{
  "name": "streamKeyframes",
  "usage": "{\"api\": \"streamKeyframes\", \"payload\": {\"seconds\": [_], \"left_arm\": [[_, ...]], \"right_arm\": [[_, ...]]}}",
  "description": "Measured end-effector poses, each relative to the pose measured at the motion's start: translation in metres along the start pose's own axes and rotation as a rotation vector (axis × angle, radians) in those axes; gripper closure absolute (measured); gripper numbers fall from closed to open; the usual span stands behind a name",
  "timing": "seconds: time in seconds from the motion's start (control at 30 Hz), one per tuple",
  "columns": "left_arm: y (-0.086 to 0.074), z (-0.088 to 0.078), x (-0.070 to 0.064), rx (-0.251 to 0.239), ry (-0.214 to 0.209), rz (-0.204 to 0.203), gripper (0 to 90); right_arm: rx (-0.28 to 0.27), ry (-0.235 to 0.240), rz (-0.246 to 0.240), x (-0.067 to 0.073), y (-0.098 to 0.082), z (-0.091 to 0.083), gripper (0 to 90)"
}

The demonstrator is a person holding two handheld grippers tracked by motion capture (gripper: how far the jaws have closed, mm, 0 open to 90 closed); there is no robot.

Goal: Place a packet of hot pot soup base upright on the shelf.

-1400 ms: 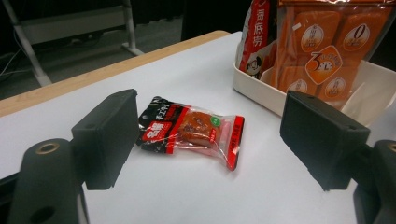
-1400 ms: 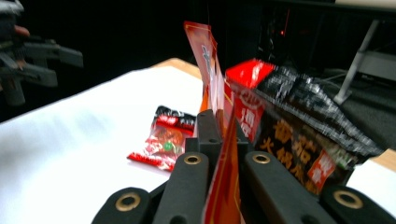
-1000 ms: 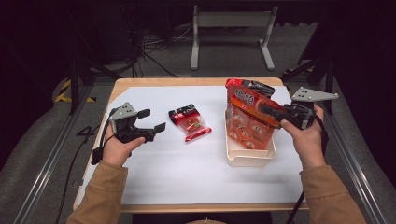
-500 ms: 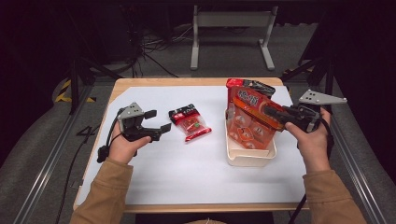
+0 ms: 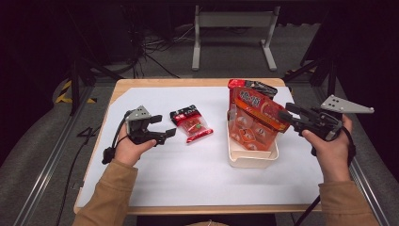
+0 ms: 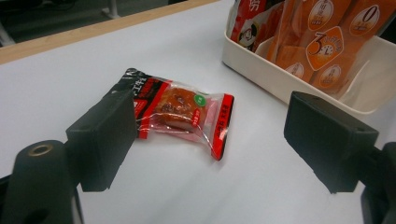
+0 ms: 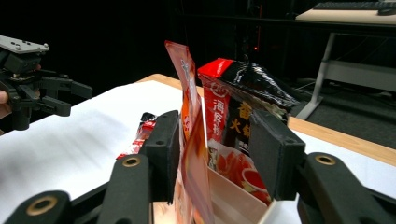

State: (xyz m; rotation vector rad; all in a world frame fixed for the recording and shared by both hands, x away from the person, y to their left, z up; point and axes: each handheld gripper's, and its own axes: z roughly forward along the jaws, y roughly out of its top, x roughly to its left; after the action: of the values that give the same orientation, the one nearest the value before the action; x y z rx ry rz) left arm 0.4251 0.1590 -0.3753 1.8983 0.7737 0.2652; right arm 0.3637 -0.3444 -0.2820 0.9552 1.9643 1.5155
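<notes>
While both hands hover over the white-covered table, the scene reads from its left edge to its right edge as follows.

Left gripper (image 5: 162,128): held low over the left half of the table (image 5: 155,183), jaws spread wide with nothing between them; in the left gripper view the pads stand well apart on either side of the small packet.

Small snack packet (image 6: 180,109): red and clear wrapper, lying flat on the table just right of the left gripper's tips, between that gripper and the tray, touching neither.

Tray (image 5: 251,159): cream-coloured tub standing right of the table's middle, nearer the right edge.

Orange snack bag (image 5: 256,120): standing upright in the tray, leaning toward the right.

Red-and-black bag (image 5: 251,88): upright behind the orange bag, at the tray's far end.

Right gripper (image 5: 287,117): at the right edge, pointing left at the orange bag's upper edge; its jaws have just been opening, and in the right gripper view that edge (image 7: 191,116) stands between the parted pads, loose rather than pinched.
</notes>
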Motion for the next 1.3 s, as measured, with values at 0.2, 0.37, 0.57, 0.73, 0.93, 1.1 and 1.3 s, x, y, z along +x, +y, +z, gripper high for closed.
{"api": "streamKeyframes", "payload": {"seconds": [0.2,0.37,0.57,0.73,0.93,1.1,1.3], "left_arm": [[-0.002,0.004,-0.004,0.006,0.002,0.012,17.1],[-0.003,0.009,-0.006,0.010,0.003,0.014,17.2],[-0.006,0.020,-0.011,0.048,-0.003,-0.004,22.0],[-0.008,0.029,-0.015,0.049,-0.004,0.003,24.6],[-0.012,0.041,-0.017,0.056,-0.005,-0.016,28.1],[-0.016,0.049,-0.016,0.064,0.003,-0.024,28.5],[-0.020,0.059,-0.016,0.084,0.010,-0.025,28.6]], "right_arm": [[0.018,-0.027,-0.015,-0.001,-0.010,-0.017,44.4],[0.041,-0.045,-0.028,0.000,-0.019,-0.024,41.5],[0.059,-0.061,-0.012,-0.003,-0.035,-0.027,39.8],[0.070,-0.070,0.002,-0.004,-0.046,-0.025,38.9],[0.080,-0.090,0.010,-0.004,-0.056,-0.022,38.2],[0.090,-0.089,0.021,-0.004,-0.064,-0.017,37.9],[0.102,-0.093,0.019,-0.005,-0.070,-0.013,37.5]]}}
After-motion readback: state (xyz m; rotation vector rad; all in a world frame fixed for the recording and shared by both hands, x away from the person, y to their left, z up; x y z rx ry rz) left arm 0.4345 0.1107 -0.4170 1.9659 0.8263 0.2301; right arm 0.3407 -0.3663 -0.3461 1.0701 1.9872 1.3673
